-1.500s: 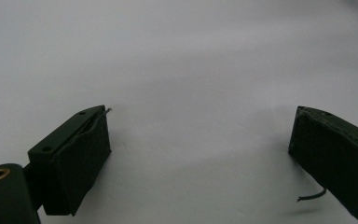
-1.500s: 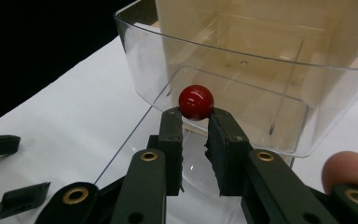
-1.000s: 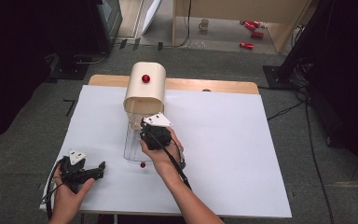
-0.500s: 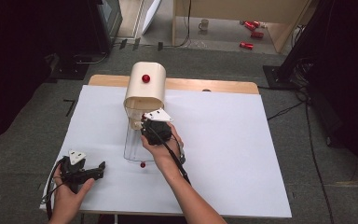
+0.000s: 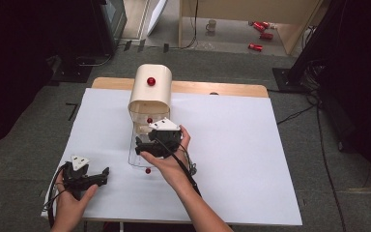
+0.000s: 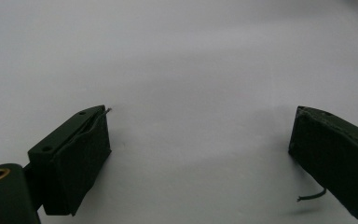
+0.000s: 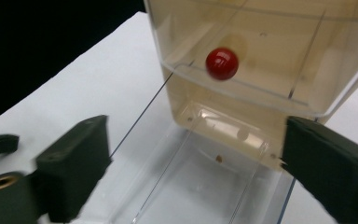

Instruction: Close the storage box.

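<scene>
White sheeting covers the worktop [image 5: 251,159]. One cream-topped clear container [image 5: 149,96] stands mid-worktop, its clear tray [image 5: 137,153] running lengthwise toward the person, partly hidden by the right claw [image 5: 142,145], which hovers spread over it. Three red balls [image 7: 222,63] are visible in the high view. Left claw [image 5: 104,175] spread, resting near the front-left edge.

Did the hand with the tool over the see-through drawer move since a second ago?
Yes, a little. The right tool has crept up the table toward the cream box, judged against the red knob on the clear drawer, which stayed put.
</scene>
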